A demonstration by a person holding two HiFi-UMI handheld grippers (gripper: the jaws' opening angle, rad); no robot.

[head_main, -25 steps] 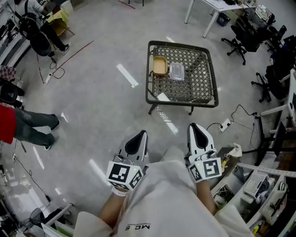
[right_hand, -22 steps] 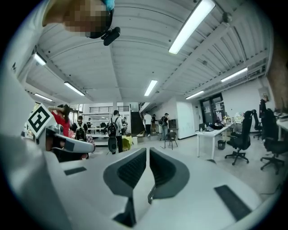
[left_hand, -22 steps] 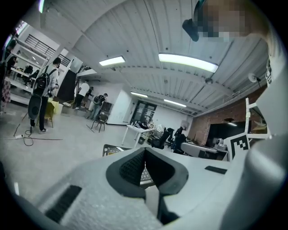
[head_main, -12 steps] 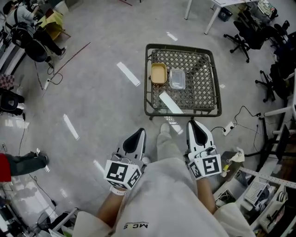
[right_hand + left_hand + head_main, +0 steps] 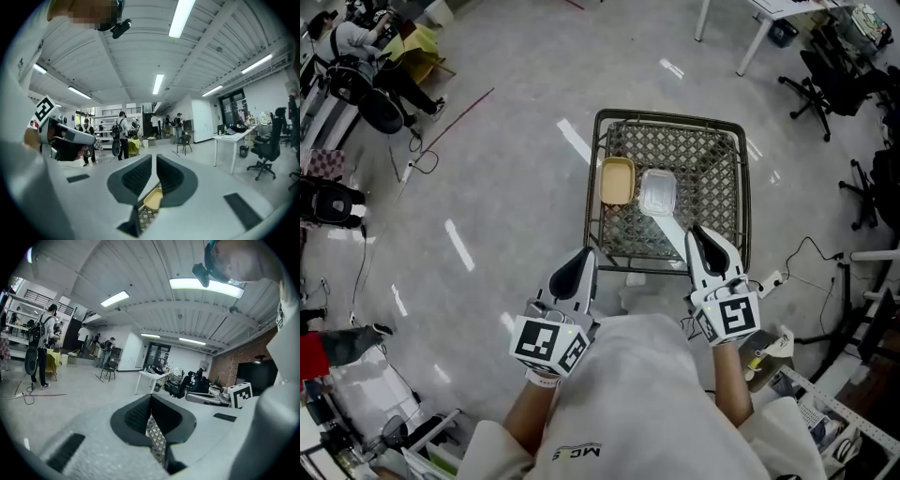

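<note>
A low table with a dark metal mesh top [image 5: 703, 159] stands on the grey floor just ahead of me. On it lie a shallow yellow container [image 5: 617, 180] and a clear plastic container [image 5: 657, 192], side by side. My left gripper [image 5: 579, 270] hangs shut and empty just short of the table's near left corner. My right gripper [image 5: 704, 247] is shut and empty too, over the table's near edge. The left gripper view shows its closed tips [image 5: 151, 401] with the mesh [image 5: 157, 442] below them. Under the right gripper's tips [image 5: 154, 161] the yellow container [image 5: 153, 199] shows.
Black office chairs [image 5: 830, 80] and a white desk leg [image 5: 752, 39] stand at the far right. A power strip with a cable [image 5: 771, 277] lies right of the table. People with bags [image 5: 366, 56] are at the far left. Cluttered shelving [image 5: 825, 422] fills the lower right.
I have walked forward: the mesh table has come from well ahead to right under the gripper tips. Both grippers stay shut and level in front of me.
</note>
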